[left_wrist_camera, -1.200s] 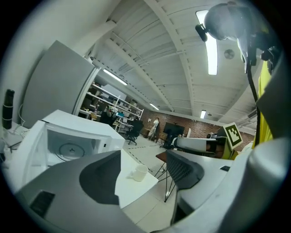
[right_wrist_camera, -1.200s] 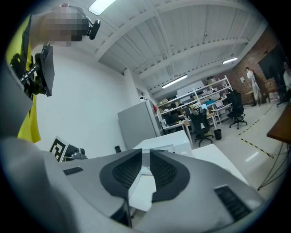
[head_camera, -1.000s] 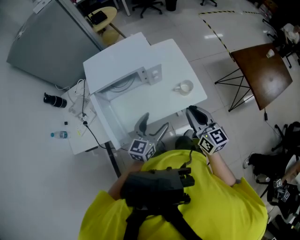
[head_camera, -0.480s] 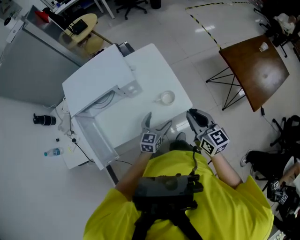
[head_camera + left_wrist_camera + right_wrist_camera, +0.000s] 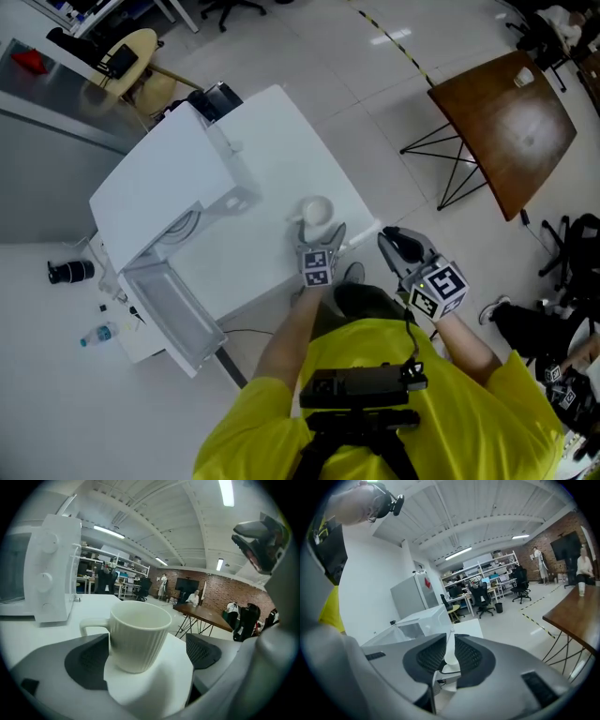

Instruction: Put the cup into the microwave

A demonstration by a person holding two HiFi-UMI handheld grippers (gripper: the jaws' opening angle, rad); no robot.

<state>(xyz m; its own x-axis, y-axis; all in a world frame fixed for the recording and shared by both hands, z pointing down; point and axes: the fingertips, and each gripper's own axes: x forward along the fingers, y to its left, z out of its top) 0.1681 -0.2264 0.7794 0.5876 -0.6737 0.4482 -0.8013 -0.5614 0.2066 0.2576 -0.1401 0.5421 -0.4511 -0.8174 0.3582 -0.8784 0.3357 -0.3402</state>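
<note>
**Head view.** A white ribbed ceramic cup (image 5: 317, 210) stands upright near the front corner of a white rectangular table (image 5: 272, 141). A white microwave oven (image 5: 155, 202) sits on the same table, well to the cup's left, with its door swung open. The left gripper (image 5: 321, 232) reaches over the table edge, and its jaws are spread to either side of the cup. The right gripper (image 5: 394, 240) hangs off the table's corner, apart from the cup. A person in a yellow shirt (image 5: 394, 412) holds both grippers. A brown wooden table on black wire legs (image 5: 511, 117) stands on the floor to the right.

**Left gripper view.** The cup sits between the jaws, with its handle pointing left towards the microwave. The jaws are opening. The right pad stands clear of the cup's wall. The left pad lies just beside the handle side, and no squeeze shows there. The cup rests on the table top.

**Right gripper view.** The jaws are drawn together, leaving only a thin slit, and they hold nothing. Beyond them are the microwave and a tall grey metal cabinet (image 5: 408, 601).
</note>
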